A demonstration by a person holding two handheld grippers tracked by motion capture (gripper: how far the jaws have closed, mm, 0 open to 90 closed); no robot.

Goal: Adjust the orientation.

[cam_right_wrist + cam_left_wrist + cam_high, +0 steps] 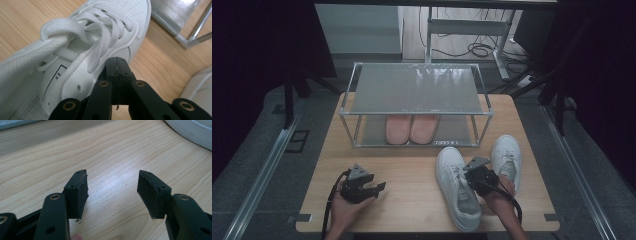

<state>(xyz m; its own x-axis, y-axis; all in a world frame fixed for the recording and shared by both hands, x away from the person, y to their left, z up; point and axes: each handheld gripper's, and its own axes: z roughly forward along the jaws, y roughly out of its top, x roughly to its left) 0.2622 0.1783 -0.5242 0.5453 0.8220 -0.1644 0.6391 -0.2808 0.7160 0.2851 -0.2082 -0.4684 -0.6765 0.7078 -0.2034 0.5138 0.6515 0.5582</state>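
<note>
the right gripper (pixel 117 62) is being held with its jaws closed on the side wall of the near white lace-up leather sneaker (pixel 82 50), nothing else between them. the left gripper (pixel 112 192) is being rested open over bare wooden table (pixel 112 150). next, a lift toward the metal-framed shoe rack (pixel 414 90) beyond the jaws is probably being called for.

left gripper (pixel 379 187): black body, grey three-cornered plate on top, black cable trailing back along the forearm
right gripper (pixel 469 170): black body, grey three-cornered plate, black cable looping beside the wrist
jaws: black, flat-sided links with brass-ringed pivot holes and small dark screw holes
pads (pixel 82 192): dark, frayed at the edges
forearms: bare, no sleeves
</note>
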